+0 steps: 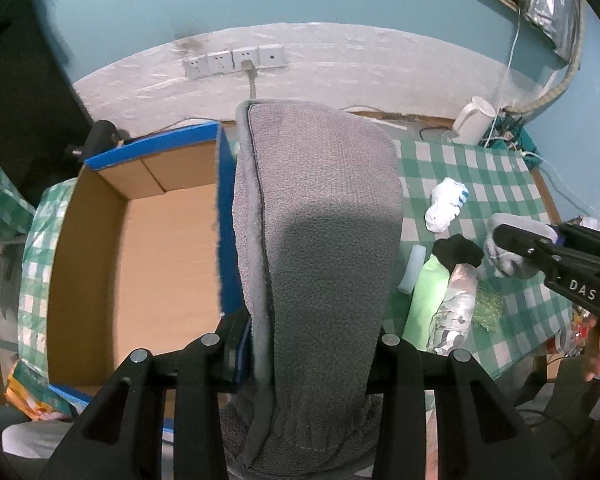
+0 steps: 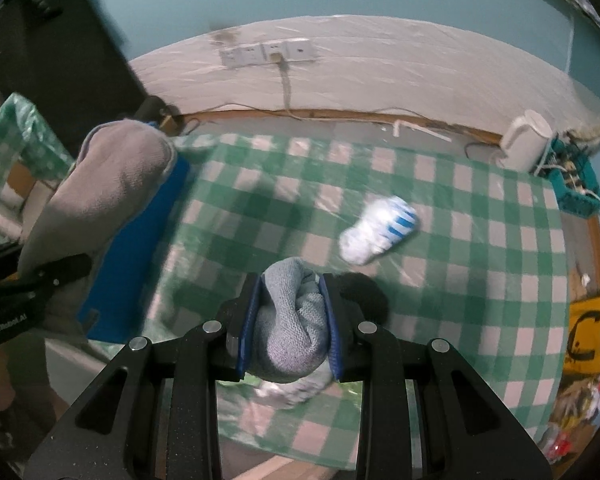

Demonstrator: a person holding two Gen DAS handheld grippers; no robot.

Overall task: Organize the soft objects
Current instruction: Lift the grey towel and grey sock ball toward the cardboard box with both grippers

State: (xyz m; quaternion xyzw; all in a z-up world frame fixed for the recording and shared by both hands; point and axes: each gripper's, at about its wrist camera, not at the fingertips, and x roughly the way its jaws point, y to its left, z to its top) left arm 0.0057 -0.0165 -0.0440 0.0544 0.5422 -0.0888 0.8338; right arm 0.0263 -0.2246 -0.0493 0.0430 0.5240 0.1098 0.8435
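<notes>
Left wrist view: we hold grey fleece cloth [image 1: 320, 248] clamped in left gripper [image 1: 308, 360], above box [image 1: 148, 248] right wall. Right gripper [image 2: 290, 328] pinches grey sock [image 2: 292, 332] above tabletop [image 2: 480, 240] front edge. Both light, limp; we judge mid-bundle grip best.

Table [image 2: 480, 216] covered with a green-and-white checked cloth under clear plastic film.
Far right corner of table: white electric kettle [image 2: 526, 146]; just beside it, at the right edge, a teal basket [image 2: 572, 192] full of tangled cables.
Wall behind the far edge: lower part white, upper part teal. Row of white wall sockets [image 2: 266, 53] on the white part, one plug inserted, cord hanging down.
Beyond the right edge, lower down: a yellow bag [image 2: 586, 334] with black lettering and some red-and-white packaging, blurred.
Far left corner: dark object, unidentifiable.
</notes>
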